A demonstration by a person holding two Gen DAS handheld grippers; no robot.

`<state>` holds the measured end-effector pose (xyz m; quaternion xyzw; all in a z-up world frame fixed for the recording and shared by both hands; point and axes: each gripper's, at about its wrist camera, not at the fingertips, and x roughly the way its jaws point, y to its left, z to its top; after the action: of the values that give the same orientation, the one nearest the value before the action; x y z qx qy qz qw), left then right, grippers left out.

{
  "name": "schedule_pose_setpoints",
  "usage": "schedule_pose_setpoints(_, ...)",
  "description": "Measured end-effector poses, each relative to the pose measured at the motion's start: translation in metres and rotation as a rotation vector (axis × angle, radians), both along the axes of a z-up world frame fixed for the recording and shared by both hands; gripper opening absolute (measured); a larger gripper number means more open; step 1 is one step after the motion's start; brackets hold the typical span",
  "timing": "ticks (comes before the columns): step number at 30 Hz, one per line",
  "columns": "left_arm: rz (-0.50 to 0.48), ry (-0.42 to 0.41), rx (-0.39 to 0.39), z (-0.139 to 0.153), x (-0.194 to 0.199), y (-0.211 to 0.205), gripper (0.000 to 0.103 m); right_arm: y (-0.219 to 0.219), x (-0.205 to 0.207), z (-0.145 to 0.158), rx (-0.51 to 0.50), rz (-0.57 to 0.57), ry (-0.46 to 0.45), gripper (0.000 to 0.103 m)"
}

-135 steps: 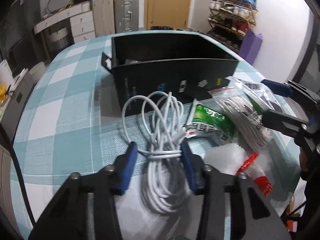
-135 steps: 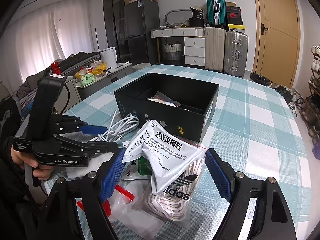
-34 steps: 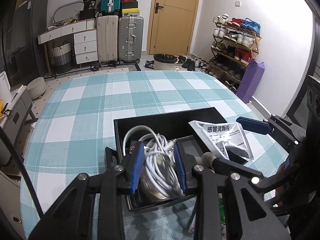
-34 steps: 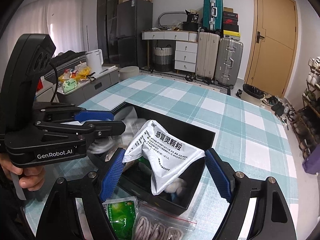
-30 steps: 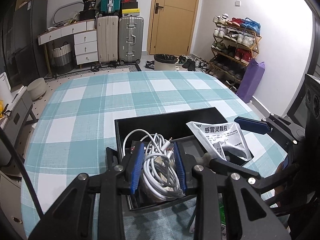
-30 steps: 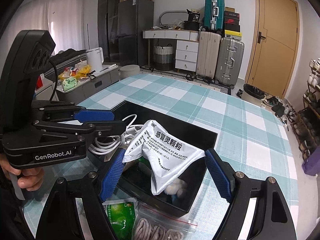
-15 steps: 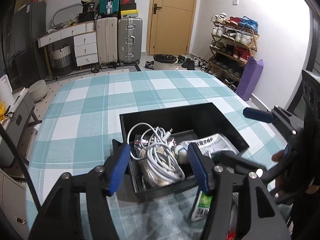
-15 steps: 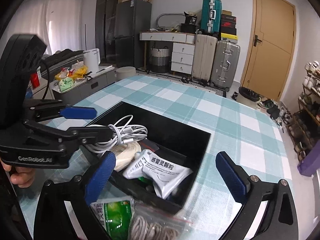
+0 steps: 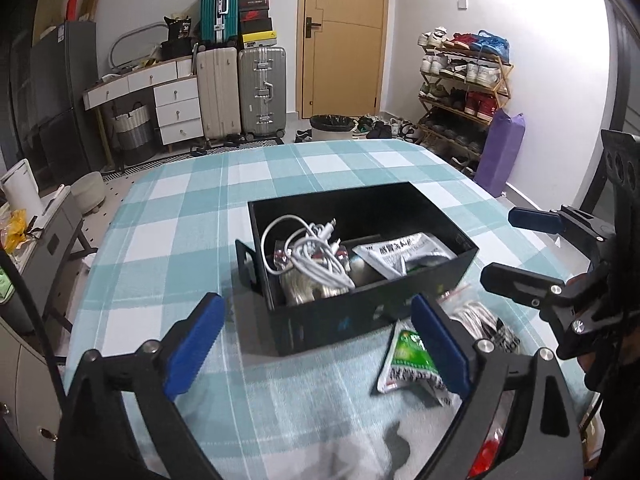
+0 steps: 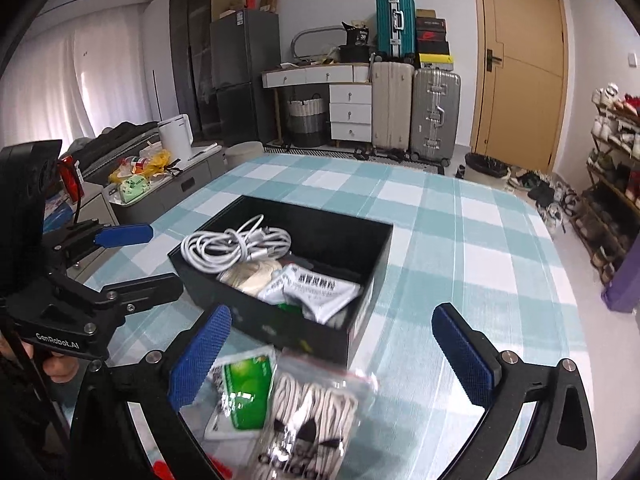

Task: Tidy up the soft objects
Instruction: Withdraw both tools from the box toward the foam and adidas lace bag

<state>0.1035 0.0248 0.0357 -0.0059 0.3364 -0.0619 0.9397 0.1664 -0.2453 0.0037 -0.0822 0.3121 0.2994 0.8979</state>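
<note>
Both claws are standing wide and empty over the checked table (image 9: 168,208). The left gripper (image 9: 316,344) has just been opening; nothing is between its pads (image 9: 192,346), and the white cable (image 9: 316,260) is lying in the left half of the black box (image 9: 360,320), on top of a bagged cord. The right gripper (image 10: 332,354) is gaping as far as it goes, also bare; the white sachet (image 10: 320,292) is resting in the right half of the box, its corner leaning up near the near wall.

Two soft things are waiting outside: a green packet (image 10: 244,392) and a clear bag of laces (image 10: 312,412), both just beside the near wall and overlapping each other.

Risks, as I judge them: the cable's loops are riding high, so a claw dipping in again could be snagging a loop and dragging it out. The bag is slick and blurred here, so a shallow pinch could be slipping off, or catching the packet along with it. The box is light-looking; a nudge against its wall could be shoving it away.
</note>
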Motion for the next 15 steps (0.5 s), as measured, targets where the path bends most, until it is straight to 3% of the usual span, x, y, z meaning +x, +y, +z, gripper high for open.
schedule_pose_setpoints(7, -0.011, -0.003, 0.044, -0.003, -0.021, -0.008, 0.097, -0.015, -0.023, -0.012, -0.021, -0.012, 0.030, 0.102)
schedule_pose_setpoints(15, -0.033, 0.014, 0.042, -0.009, -0.040, -0.014, 0.098, -0.027, -0.037, -0.024, -0.025, -0.019, 0.056, 0.102)
